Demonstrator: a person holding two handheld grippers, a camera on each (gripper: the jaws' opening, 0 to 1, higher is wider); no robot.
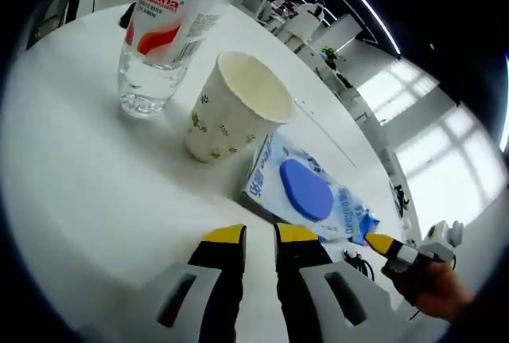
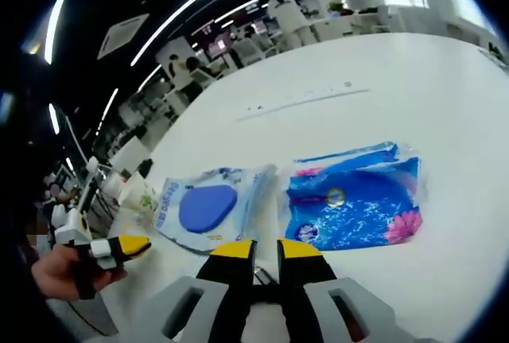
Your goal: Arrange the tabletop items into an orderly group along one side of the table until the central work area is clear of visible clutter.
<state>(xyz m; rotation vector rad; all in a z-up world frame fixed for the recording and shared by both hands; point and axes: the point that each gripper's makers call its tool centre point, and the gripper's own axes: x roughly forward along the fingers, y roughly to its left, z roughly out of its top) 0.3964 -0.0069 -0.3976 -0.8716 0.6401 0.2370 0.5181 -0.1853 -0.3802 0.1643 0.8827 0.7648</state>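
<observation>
A clear water bottle with a red and white label stands at the far left of the white table. Beside it is a paper cup, upright and empty. A pale blue wipes pack with a blue oval lid lies just right of the cup, also seen from the other side as the wipes pack. A blue flowered packet lies next to it. My left gripper hovers shut in front of the wipes pack, holding nothing. My right gripper is shut and empty near both packs.
A long white strip lies across the far table. A black cable sits near the wipes pack. A hand holds the right gripper at the table's edge. Office desks and chairs fill the background.
</observation>
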